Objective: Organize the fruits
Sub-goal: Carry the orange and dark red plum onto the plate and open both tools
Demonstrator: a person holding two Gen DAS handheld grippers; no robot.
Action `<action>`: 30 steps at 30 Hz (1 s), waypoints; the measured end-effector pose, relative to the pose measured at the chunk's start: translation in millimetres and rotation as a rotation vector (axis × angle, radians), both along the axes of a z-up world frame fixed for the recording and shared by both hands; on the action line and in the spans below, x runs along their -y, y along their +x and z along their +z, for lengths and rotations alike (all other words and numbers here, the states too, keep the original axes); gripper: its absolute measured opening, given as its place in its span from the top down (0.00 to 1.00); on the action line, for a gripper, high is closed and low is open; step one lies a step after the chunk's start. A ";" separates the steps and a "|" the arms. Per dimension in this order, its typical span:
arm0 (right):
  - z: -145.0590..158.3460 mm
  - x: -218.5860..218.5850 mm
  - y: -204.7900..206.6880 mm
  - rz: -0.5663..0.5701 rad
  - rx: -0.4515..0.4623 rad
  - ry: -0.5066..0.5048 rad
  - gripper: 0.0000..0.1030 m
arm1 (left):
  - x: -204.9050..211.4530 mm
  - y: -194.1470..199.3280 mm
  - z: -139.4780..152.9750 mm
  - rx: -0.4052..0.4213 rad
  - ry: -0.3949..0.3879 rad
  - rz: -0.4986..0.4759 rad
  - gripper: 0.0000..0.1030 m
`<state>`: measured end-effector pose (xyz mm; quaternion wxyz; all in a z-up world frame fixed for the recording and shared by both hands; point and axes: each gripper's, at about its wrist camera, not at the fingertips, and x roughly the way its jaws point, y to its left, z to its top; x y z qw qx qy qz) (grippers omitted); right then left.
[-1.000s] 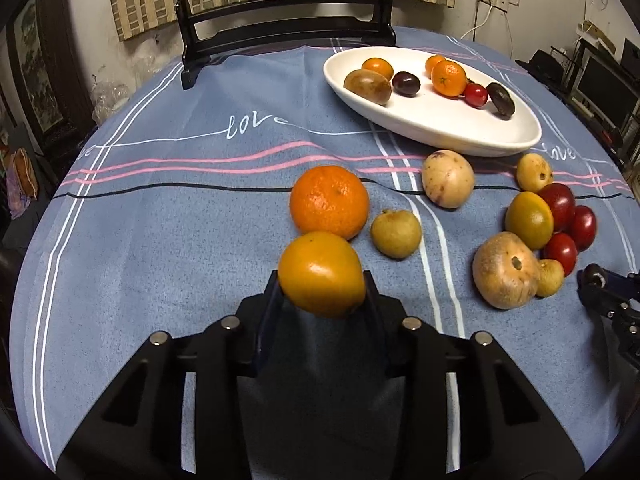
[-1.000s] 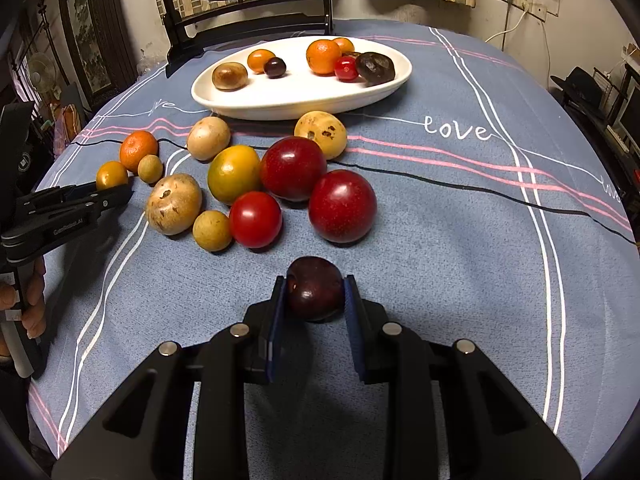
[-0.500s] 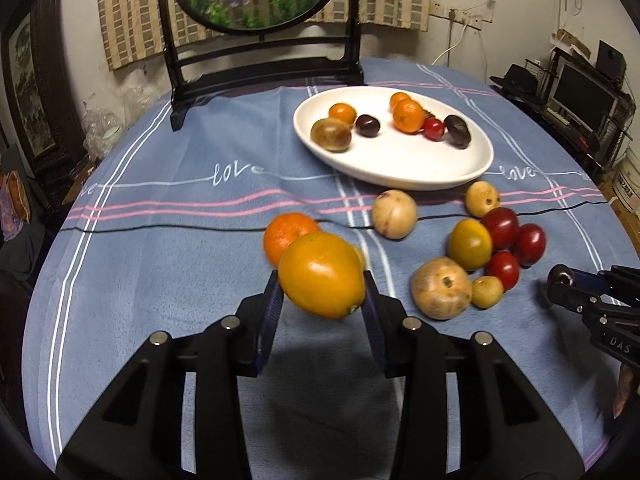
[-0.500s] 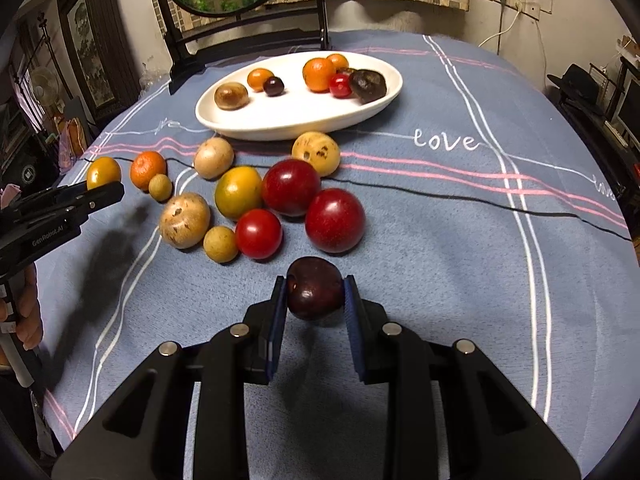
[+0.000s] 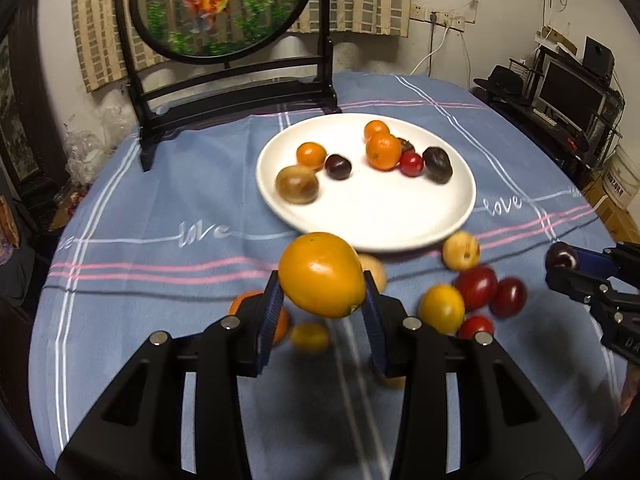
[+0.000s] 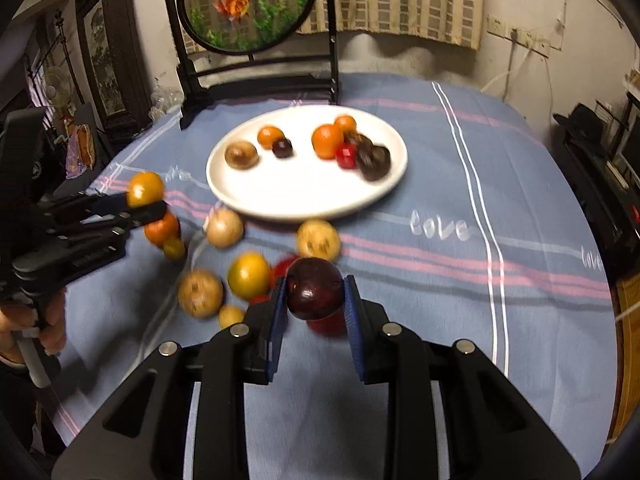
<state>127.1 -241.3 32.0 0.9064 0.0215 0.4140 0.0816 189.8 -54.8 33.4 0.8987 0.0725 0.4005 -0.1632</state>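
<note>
My left gripper (image 5: pixel 322 300) is shut on a yellow-orange fruit (image 5: pixel 322 274) and holds it above the cloth, short of the white plate (image 5: pixel 384 220). It also shows in the right wrist view (image 6: pixel 146 200). My right gripper (image 6: pixel 315 304) is shut on a dark red plum (image 6: pixel 315 294), lifted over the loose fruits. The white plate (image 6: pixel 304 196) holds several small oranges, dark plums and a brown fruit. Loose fruits lie on the cloth before the plate: red plums (image 5: pixel 476 286), a yellow fruit (image 5: pixel 441 308), a tan fruit (image 5: pixel 461 250) and an orange (image 6: pixel 161 229).
A round table with a blue striped cloth (image 5: pixel 160 208) carries everything. A black-framed round goldfish screen (image 5: pixel 224 12) stands at the table's back edge behind the plate. Shelves with a monitor (image 5: pixel 572 92) stand to the right of the table.
Both grippers have risen and moved forward toward the plate with their fruits held. The plate and screen now sit lower and larger in both views.
</note>
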 end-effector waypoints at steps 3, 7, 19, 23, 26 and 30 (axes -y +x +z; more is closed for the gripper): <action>3.4 -0.9 28.0 0.014 0.001 0.026 0.72 | 16.5 22.9 0.7 -0.013 -0.013 -0.015 0.62; -5.6 3.6 69.2 -0.007 -0.034 0.060 0.72 | 38.3 51.2 -5.6 -0.005 0.028 0.003 0.62; -36.7 -3.1 138.3 -0.023 -0.069 -0.090 0.72 | 59.2 104.1 -37.2 -0.062 0.075 0.032 0.61; -37.6 -7.5 143.5 -0.029 -0.043 -0.176 0.65 | 52.7 112.5 -37.9 -0.082 0.049 0.064 0.48; -33.8 -2.2 137.0 -0.022 -0.035 -0.125 0.63 | 44.1 105.6 -25.6 -0.035 0.038 0.089 0.31; -29.6 6.2 118.6 -0.039 -0.041 -0.078 0.63 | 29.1 95.4 -11.7 -0.026 0.002 0.123 0.29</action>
